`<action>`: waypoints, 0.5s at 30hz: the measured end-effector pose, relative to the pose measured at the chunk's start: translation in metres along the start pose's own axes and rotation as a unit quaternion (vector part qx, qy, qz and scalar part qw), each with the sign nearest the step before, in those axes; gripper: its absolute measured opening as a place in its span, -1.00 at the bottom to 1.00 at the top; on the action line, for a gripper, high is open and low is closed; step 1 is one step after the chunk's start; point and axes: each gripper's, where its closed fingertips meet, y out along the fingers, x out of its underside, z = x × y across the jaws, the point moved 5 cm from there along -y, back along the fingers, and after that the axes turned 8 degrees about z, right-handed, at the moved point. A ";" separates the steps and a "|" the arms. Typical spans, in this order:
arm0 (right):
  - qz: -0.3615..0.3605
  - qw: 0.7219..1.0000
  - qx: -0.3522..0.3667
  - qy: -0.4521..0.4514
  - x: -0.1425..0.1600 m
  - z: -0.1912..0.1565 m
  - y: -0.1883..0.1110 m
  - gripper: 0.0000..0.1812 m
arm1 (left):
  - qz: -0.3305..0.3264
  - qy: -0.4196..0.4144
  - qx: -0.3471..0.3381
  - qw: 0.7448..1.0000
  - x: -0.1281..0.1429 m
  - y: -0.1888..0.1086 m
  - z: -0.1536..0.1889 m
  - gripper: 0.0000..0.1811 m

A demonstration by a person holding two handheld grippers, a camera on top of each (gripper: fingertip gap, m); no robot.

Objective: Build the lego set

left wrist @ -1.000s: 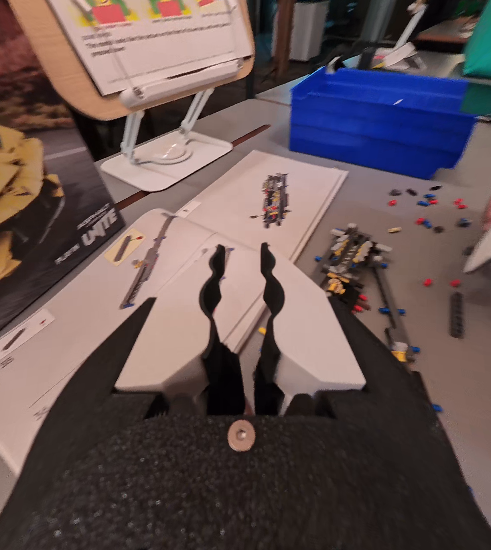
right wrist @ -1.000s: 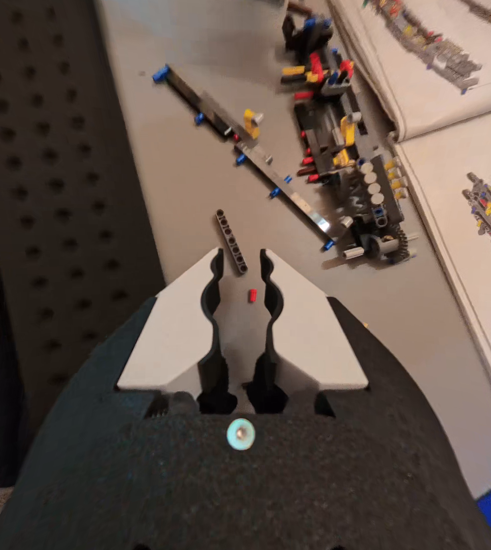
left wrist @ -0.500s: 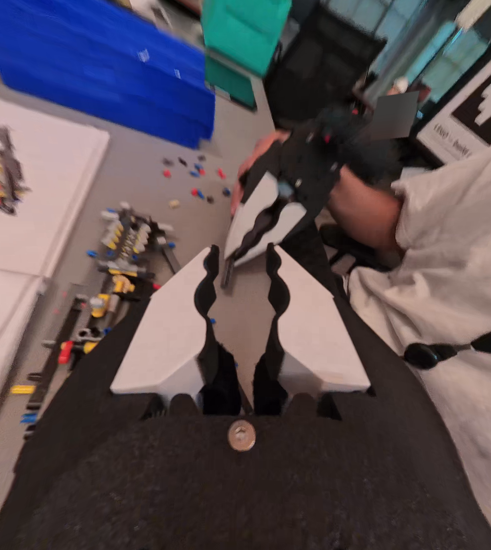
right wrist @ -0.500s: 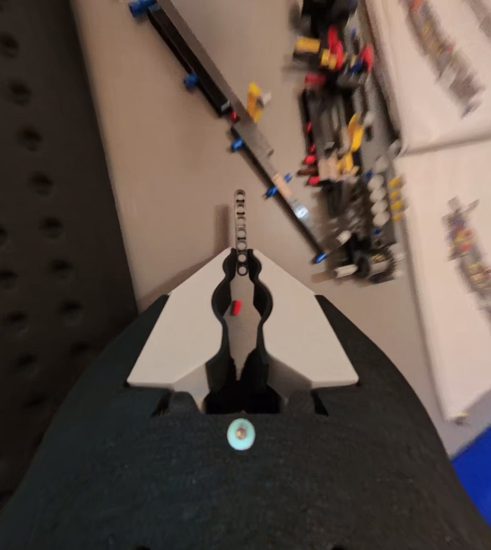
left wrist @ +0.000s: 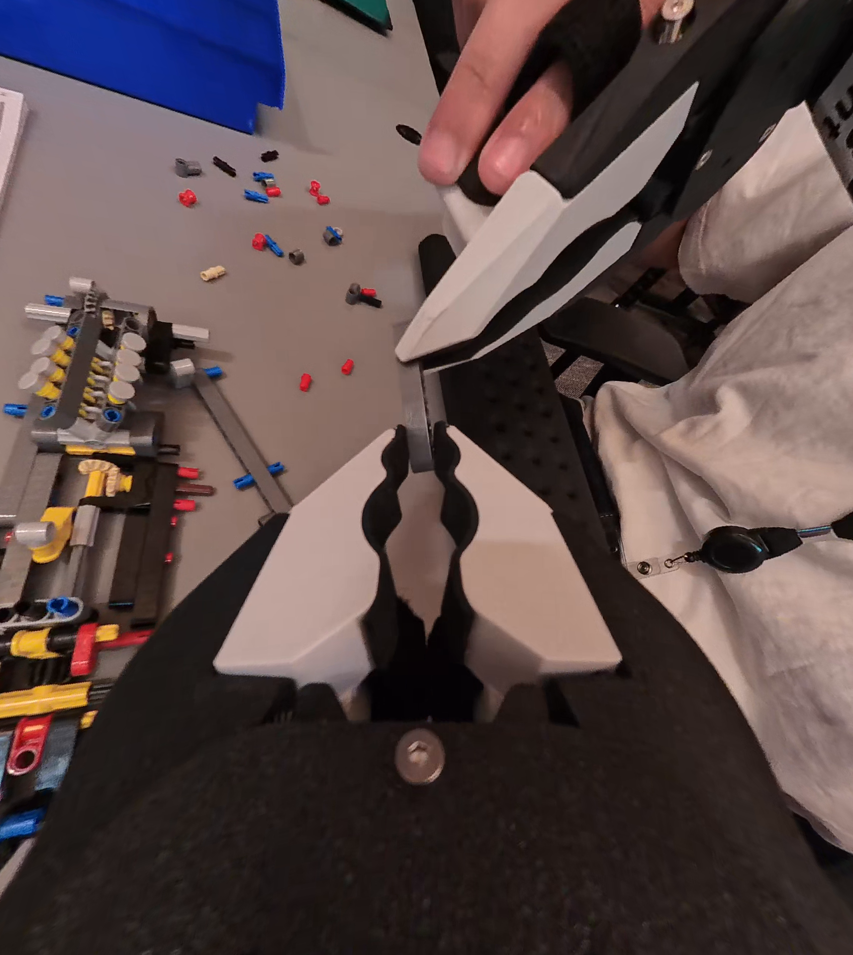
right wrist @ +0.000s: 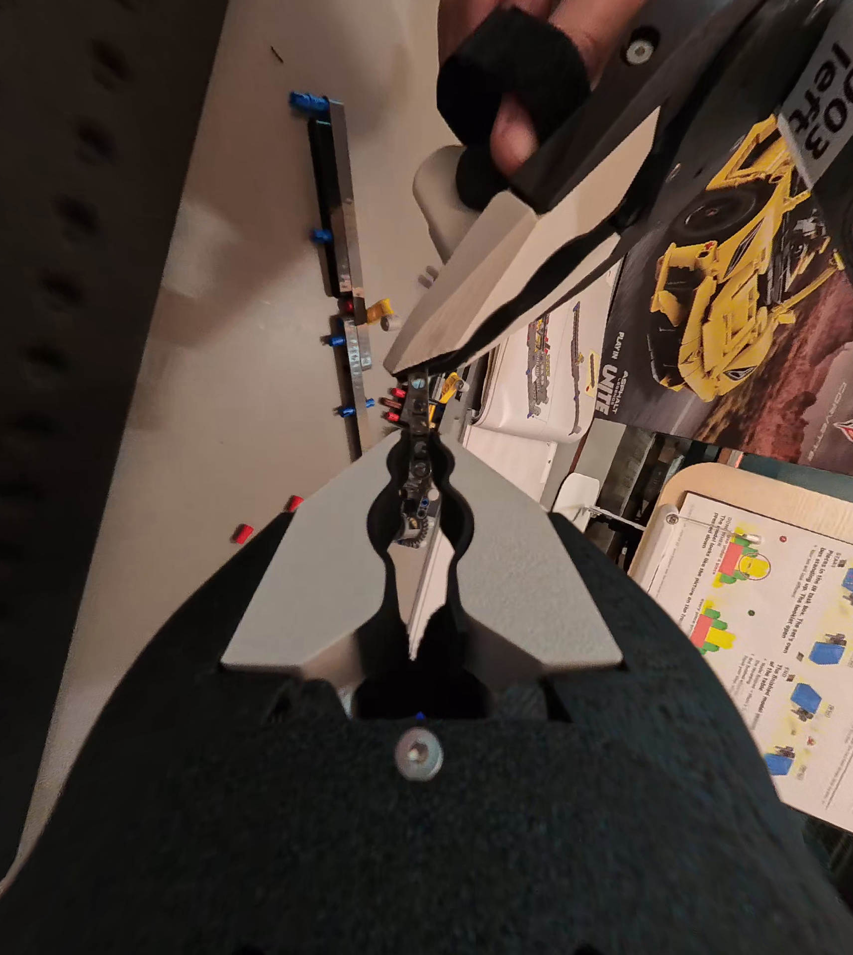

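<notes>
— Where is the dark beam (left wrist: 418, 419)?

— Up in the air, over the table (left wrist: 104, 217) edge. The right tool (right wrist: 420, 443) is clamped on one end. The left tool (left wrist: 420, 433) is pinching the other end.

— Why both?

— Maybe to pass it over, or turn it the right way.

— And the rest?

— The half-built car frame (left wrist: 83, 382) lies near, with little red and blue pins (left wrist: 269, 191) loose beside it.

Dark grey, perhaps black, beam (left wrist: 418, 413); red pins (left wrist: 305, 381).

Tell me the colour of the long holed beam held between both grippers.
The long holed beam is dark grey, clearest in the left wrist view; it looks near-black in the right wrist view.
</notes>
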 end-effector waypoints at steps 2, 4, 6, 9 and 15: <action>0.002 1.000 0.005 -0.011 -0.002 0.001 0.002 -0.94 | 0.002 -0.003 -0.003 1.000 0.000 0.001 -0.001 -0.91; 0.003 1.000 0.004 -0.019 -0.004 0.000 0.005 -0.94 | 0.003 -0.010 0.002 1.000 0.000 0.004 -0.002 -0.92; -0.006 1.000 0.002 -0.015 -0.002 0.000 0.006 -0.94 | 0.004 -0.010 -0.006 1.000 0.000 0.005 -0.004 -0.92; 0.000 1.000 0.001 0.014 0.002 0.002 0.006 -0.94 | 0.013 -0.022 -0.008 1.000 -0.002 0.005 -0.006 -0.92; 0.004 1.000 0.010 0.007 0.004 0.005 0.002 -0.94 | 0.024 -0.022 -0.001 0.999 -0.005 0.003 -0.006 -0.92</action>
